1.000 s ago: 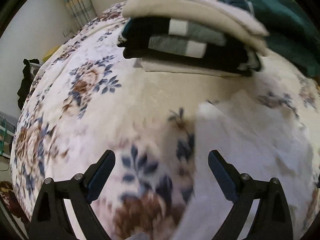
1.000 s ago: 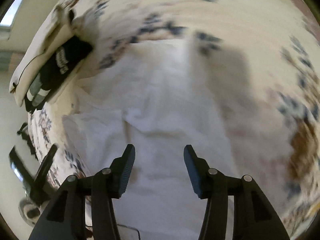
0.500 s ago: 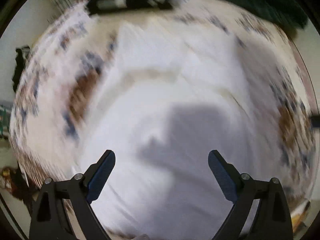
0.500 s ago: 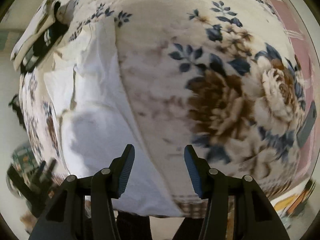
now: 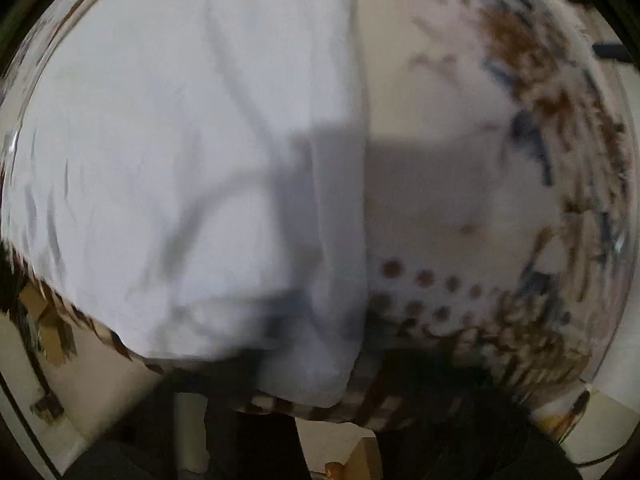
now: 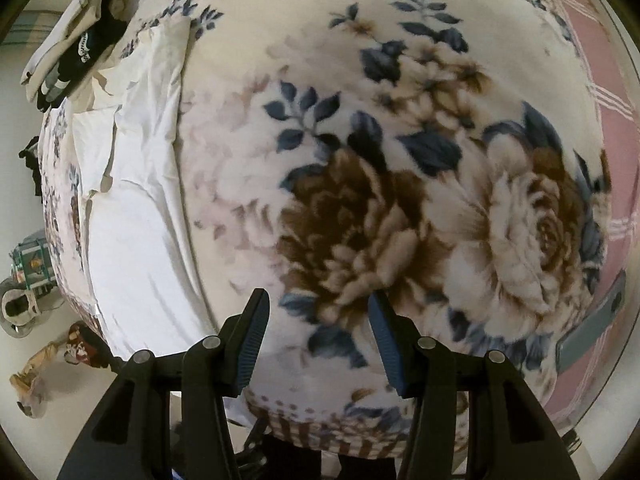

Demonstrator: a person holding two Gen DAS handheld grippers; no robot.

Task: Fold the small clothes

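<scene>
Lying flat on the floral blanket, the white garment stretches in a long strip down the blanket's left side in the right wrist view, wrinkled and partly doubled over at its far end, its near end reaching the blanket's front edge. Over to the left wrist view: the same white garment fills the left half of a blurred picture, its straight edge running down the middle against the blanket, and its bottom corner hangs just past the blanket's checked border. A grey shadow crosses both cloth and blanket there. No fingers of the left gripper show in that view at all, folks; going by its reading, the tongs are pressed together, and the pictures do not tell whether any cloth is caught between them.

Back on the blanket, the right gripper hovers over the big brown flower, well to the right of the garment, its blue-padded fingers spread with nothing between them but printed petals below.

Further out, at the blanket's far left corner just beyond the garment, sits a stack of folded clothes, beige around black and grey. At the blanket's right edge lies a grey phone, beside a pink checked sheet.
</scene>
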